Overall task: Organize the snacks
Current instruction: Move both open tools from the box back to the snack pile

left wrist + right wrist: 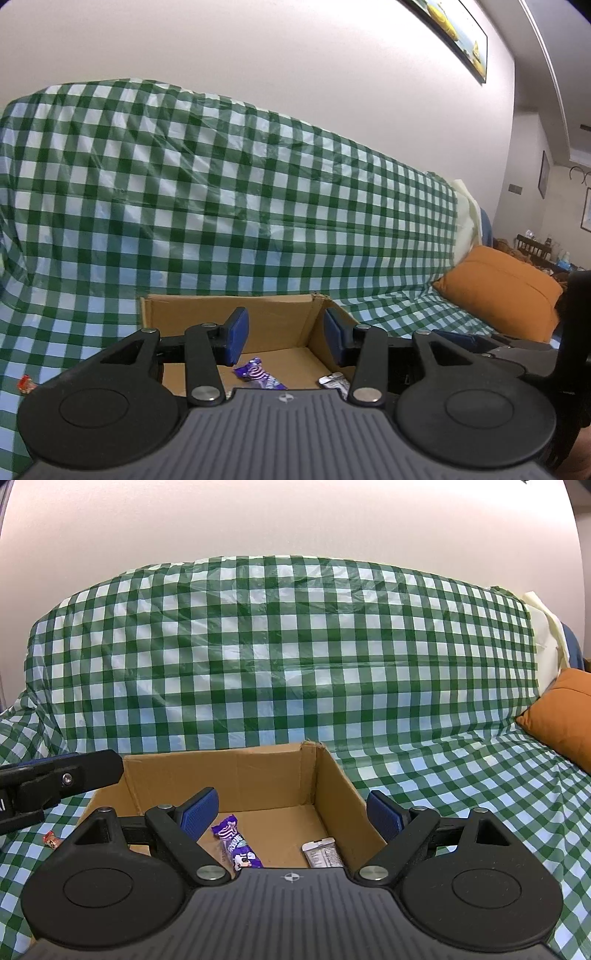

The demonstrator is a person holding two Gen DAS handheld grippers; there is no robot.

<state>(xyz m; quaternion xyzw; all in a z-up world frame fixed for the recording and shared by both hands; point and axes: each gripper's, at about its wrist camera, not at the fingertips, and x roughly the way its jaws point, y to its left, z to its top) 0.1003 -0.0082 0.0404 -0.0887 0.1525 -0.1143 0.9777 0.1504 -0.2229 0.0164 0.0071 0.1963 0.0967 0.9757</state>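
An open cardboard box (258,775) sits on a sofa draped in green checked cloth; it also shows in the left wrist view (273,317). Inside lie a purple snack wrapper (236,843) (260,374) and a silver snack pack (323,853) (336,382). My left gripper (285,336) is open and empty above the box. My right gripper (291,814) is open wide and empty, straddling the box's right wall. A small red snack (51,839) (26,384) lies on the cloth left of the box.
The green checked cloth (280,657) covers the sofa seat and back. An orange cushion (565,716) (506,291) lies at the right. The left gripper's arm (55,775) shows at the left of the right wrist view. A white wall rises behind.
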